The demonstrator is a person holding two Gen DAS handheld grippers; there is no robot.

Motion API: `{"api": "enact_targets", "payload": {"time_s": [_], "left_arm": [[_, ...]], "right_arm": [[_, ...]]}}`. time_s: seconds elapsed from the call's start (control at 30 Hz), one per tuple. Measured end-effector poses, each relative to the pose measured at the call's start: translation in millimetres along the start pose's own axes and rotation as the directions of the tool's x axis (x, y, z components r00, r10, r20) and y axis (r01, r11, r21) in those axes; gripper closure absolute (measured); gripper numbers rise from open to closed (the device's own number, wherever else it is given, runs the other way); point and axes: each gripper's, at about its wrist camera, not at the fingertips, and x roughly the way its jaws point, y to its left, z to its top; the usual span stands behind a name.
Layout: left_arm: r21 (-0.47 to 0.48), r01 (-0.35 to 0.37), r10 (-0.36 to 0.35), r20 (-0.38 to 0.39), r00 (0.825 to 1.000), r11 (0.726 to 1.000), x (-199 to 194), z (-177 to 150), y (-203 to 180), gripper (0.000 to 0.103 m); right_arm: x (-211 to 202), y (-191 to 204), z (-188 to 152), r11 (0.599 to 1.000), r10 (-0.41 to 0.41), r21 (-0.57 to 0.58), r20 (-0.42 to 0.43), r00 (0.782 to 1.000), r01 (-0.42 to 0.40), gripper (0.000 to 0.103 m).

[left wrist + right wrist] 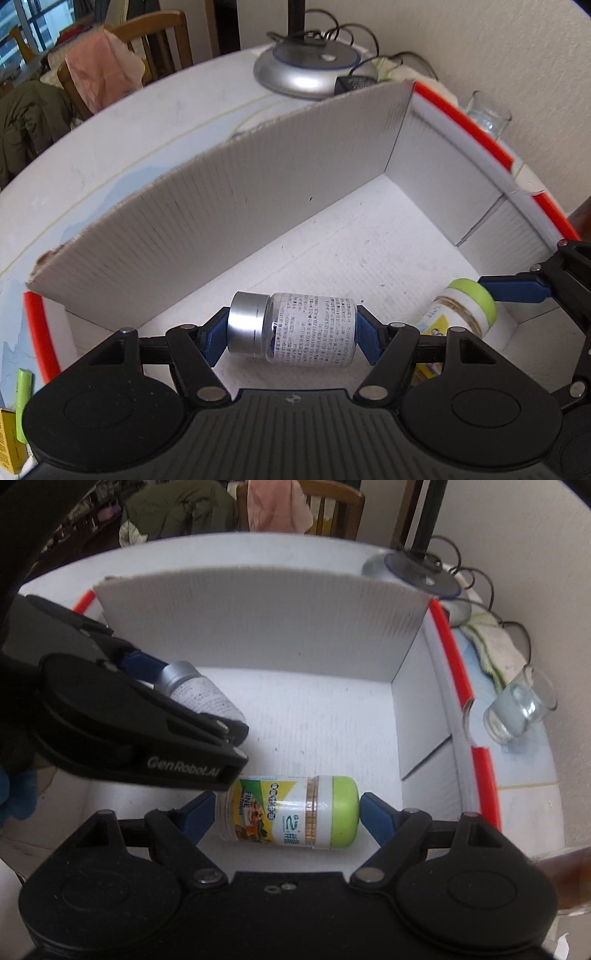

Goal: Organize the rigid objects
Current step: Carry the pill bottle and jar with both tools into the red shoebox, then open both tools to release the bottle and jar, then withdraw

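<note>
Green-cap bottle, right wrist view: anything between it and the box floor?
Nothing visible. The green-cap bottle sits lengthwise in the right hand-held gripper over bare box floor; the silver-cap bottle is off to the left.

Black plastic left gripper bears white lettering "GenRobot.AI" on its side. Clear plastic jar with lime-green lid shows "FINE" on its yellow label. Silver-capped clear bottle: dense print, unreadable

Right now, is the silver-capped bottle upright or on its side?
On its side: the silver-capped bottle lies level, cap and base between the left gripper pads, over the white box.
</note>
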Motion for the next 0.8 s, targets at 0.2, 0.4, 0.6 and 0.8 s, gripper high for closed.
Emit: {"api": "enact_targets", "payload": {"time_s": [0.2, 0.4, 0.6, 0.8], "left_arm": [[-0.026, 0.005, -0.007, -0.058, 0.998, 1.0, 14.6, 0.9, 2.8, 0.033], [-0.023, -0.003, 0.001, -0.069, 0.998, 1.0, 18.4, 2.3, 2.5, 0.035], [-0.028, -0.021, 0.02, -0.035, 0.999, 0.999, 7.4, 2.0, 2.5, 0.033], [-0.057, -0.018, 0.02, 0.022, 1.0, 0.998, -15.6, -3.4, 5.9, 0.033]], "right_arm": [[2.0, -3.7, 0.8, 1.0, 0.019, 0.011, -0.012, 1.0, -0.019, 0.02], [7.4, -9.1, 3.7, 1.0, 0.021, 0.019, -0.012, 1.0, -0.021, 0.021], [4.4, -13.7, 2.8, 0.999, 0.032, 0.033, 0.008, 0.999, -0.032, 0.018], [-11.1, -15.6, 0.5, 0.998, 0.044, 0.047, 0.051, 0.998, -0.046, 0.017]]}}
